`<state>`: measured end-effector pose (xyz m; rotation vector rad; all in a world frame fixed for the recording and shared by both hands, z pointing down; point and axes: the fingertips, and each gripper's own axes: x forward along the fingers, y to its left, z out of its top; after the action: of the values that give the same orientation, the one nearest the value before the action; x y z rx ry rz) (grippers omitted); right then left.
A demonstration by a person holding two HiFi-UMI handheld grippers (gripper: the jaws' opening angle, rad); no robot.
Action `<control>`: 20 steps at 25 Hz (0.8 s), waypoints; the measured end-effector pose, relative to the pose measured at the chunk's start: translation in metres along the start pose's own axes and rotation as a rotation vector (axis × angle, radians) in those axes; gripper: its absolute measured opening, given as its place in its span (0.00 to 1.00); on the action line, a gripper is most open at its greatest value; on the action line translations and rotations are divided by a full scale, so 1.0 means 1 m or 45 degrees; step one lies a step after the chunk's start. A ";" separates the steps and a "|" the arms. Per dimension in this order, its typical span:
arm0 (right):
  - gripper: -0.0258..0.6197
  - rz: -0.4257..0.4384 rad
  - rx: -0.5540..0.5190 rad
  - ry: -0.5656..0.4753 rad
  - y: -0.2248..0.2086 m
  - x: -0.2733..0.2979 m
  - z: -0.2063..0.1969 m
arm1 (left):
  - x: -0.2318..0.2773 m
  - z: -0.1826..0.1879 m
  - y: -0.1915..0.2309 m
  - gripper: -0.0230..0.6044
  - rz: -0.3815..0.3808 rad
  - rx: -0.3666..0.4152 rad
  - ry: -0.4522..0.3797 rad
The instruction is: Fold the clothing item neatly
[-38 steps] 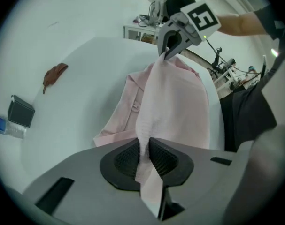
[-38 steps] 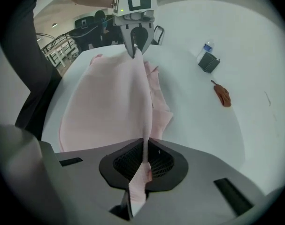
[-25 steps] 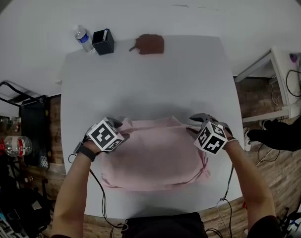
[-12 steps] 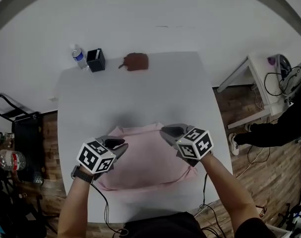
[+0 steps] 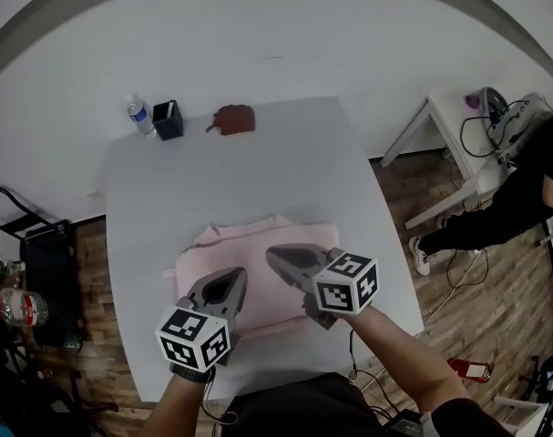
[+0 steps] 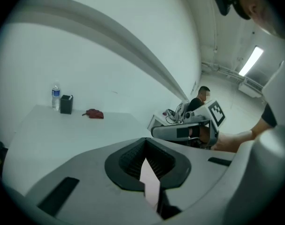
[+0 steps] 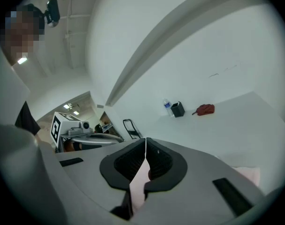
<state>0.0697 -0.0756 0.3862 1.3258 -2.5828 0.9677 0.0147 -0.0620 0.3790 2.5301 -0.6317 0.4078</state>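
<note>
Both left gripper and right gripper just pinched pink garment.

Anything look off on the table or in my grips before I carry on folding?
Nothing stands out. The left gripper and right gripper each pinch the pink garment; the rest lies on the table. The bottle and black box stand upright at the far edge beside a brown item.

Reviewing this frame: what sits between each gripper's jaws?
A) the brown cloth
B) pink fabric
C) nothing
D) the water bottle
B: both gripper views show the pink garment pinched in the jaws, just closed, of the left gripper and right gripper.
</note>
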 end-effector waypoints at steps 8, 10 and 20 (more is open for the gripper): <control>0.06 -0.050 -0.148 -0.141 0.063 -0.030 0.003 | -0.046 0.010 -0.043 0.04 0.154 0.005 -0.303; 0.06 -0.054 -0.149 -0.135 0.068 -0.031 -0.004 | -0.050 0.005 -0.050 0.04 0.150 0.024 -0.302; 0.06 -0.056 -0.123 -0.078 0.066 -0.033 -0.030 | -0.052 -0.012 -0.054 0.04 0.153 0.032 -0.264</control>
<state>0.0340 -0.0075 0.3656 1.4025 -2.5959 0.7973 -0.0035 0.0047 0.3474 2.5874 -0.8642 0.1964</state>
